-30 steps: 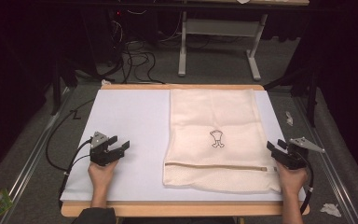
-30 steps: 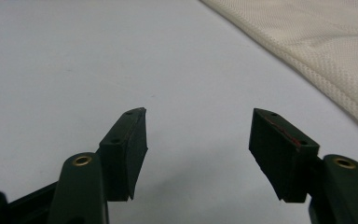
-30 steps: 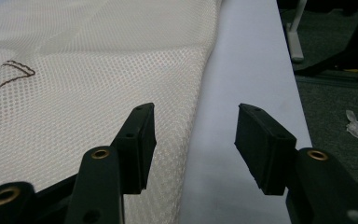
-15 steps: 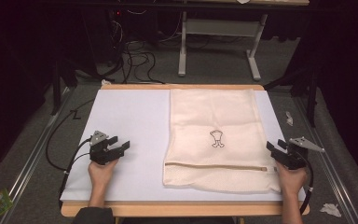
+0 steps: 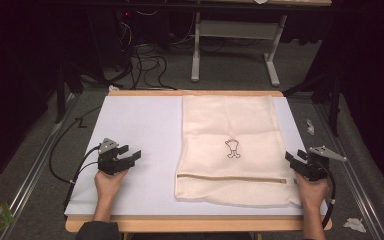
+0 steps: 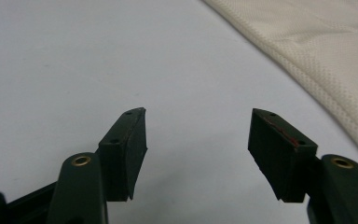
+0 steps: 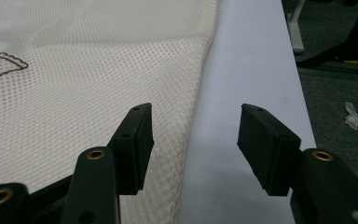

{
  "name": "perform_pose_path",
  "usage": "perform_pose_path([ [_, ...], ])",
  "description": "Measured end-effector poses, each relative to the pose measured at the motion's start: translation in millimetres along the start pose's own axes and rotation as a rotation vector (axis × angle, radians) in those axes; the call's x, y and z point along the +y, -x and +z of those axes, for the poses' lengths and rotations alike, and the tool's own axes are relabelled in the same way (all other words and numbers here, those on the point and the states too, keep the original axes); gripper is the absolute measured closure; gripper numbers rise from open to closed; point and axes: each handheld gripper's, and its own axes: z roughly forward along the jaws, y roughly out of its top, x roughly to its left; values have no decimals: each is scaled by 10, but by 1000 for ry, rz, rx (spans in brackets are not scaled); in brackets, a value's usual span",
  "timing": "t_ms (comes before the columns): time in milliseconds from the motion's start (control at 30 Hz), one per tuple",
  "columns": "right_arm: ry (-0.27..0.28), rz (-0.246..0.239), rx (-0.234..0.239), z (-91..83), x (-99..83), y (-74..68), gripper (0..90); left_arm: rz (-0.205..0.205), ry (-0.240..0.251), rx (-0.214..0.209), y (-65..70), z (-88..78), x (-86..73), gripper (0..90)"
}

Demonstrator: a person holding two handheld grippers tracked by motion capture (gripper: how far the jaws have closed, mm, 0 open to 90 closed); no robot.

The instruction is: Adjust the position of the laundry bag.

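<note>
Position unchanged: right gripper fingers spread astride mesh bag edge, left gripper spread, well apart; grasp pending.

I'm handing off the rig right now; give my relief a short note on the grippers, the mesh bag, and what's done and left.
Left gripper: open, empty, over the bare white mat, left of the mesh bag.
Right gripper: open, empty, at the bag's right edge near the zipper; one jaw is over the mesh, the other over the mat.
Bag: flat on the mat's right half, zipper looks closed, its end near the right gripper.
Done: nothing gripped yet.
Left: probably grasp the bag; the right gripper is nearest.
</note>
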Motion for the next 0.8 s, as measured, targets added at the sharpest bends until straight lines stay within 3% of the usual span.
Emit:
perform_pose_path([
  [200, 18, 25, 13, -22, 7, 35, 490, 8, -39, -46, 152, 51, 117, 382],
  [400, -47, 26, 41, -30, 100, 34, 494, 14, -64, -76, 314, 120, 210, 385],
  [600, -97, -49, 42, -113, 190, -34, 511, -31, -78, -138, 491, 234, 352, 352],
  [667, -111, -61, 51, -123, 207, -51, 500, 5, -90, -135, 587, 285, 395, 352],
  [800, -109, -66, 51, -125, 230, -74, 500, 31, -111, -152, 700, 372, 439, 357],
])
